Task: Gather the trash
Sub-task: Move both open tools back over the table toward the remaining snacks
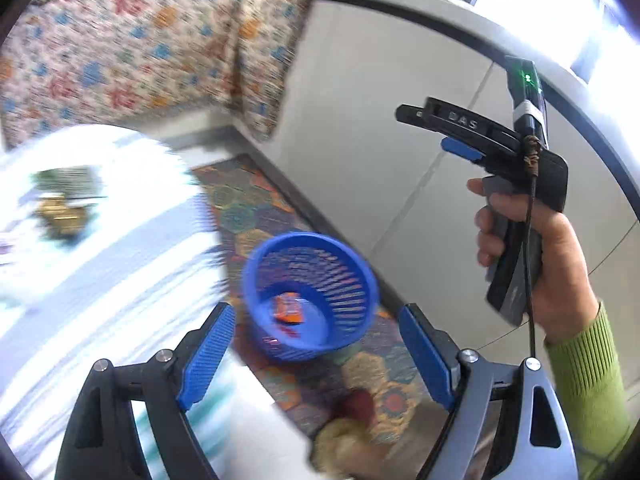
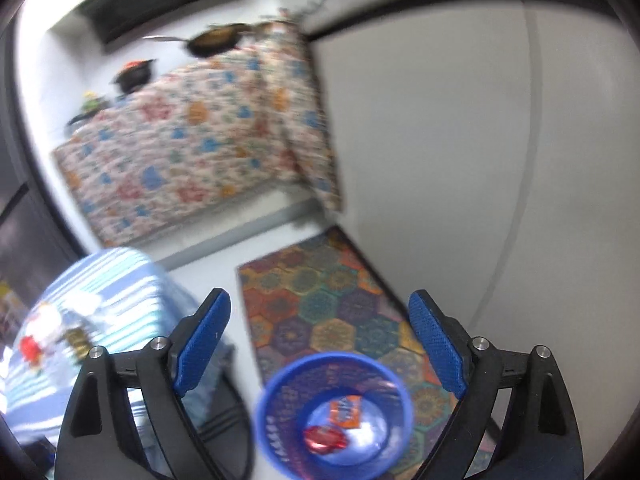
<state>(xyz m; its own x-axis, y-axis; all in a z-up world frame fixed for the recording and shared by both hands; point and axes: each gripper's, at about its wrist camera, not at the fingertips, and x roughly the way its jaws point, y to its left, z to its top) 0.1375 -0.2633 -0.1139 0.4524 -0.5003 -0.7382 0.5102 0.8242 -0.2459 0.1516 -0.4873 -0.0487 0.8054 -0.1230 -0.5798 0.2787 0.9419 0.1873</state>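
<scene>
A blue slotted basket (image 1: 344,280) stands on a patterned rug on the floor. In it lie an orange wrapper (image 1: 288,310) and a red one. My left gripper (image 1: 316,310) hangs open above it with nothing between its blue pads. The right wrist view looks down into the same basket (image 2: 332,356), where the orange wrapper (image 2: 346,410) and the red wrapper (image 2: 324,440) show. My right gripper (image 2: 320,296) is open and empty above it. In the left wrist view a hand in a green sleeve (image 1: 560,264) holds the right gripper (image 1: 424,132) at the right.
A table with a blue-and-white striped cloth (image 1: 100,280) (image 2: 112,280) stands left of the basket, with small blurred items (image 1: 64,208) (image 2: 36,344) on it. A floral-covered counter (image 2: 192,140) is behind, a grey cabinet front (image 1: 380,120) to the right. A yellow and dark red soft thing (image 1: 344,440) lies near the rug (image 2: 304,280).
</scene>
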